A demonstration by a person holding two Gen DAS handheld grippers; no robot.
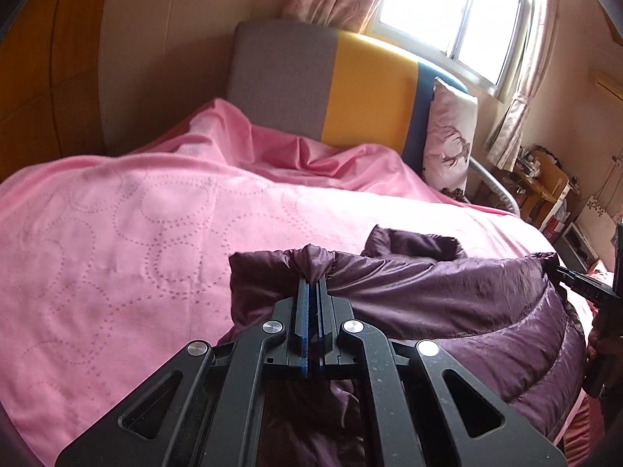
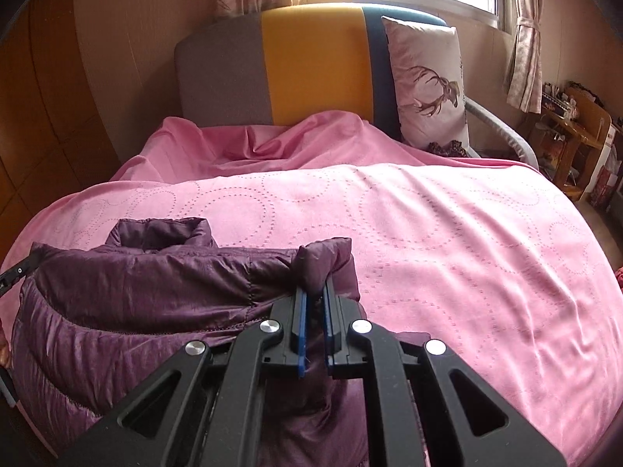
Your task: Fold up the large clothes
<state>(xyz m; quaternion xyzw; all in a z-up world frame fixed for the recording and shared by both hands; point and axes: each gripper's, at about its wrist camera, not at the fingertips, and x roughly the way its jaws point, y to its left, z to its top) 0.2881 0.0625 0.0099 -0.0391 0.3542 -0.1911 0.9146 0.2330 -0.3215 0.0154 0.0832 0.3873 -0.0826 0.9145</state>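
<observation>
I work over a pink bedspread [image 2: 447, 241] on a bed. Low in both frames, my left gripper [image 1: 313, 284] and right gripper [image 2: 316, 292] each pinch a corner of the purple down jacket [image 2: 128, 284], folded over once, I judge; further folds remain. Beyond stands a deer-print pillow [image 2: 428, 81]. No writing is readable.

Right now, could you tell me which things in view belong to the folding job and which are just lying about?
Job: purple puffer jacket, left gripper and right gripper, both clamped on it.

Lying about: pink bedspread, deer pillow, headboard, curtains, wooden chair.
</observation>
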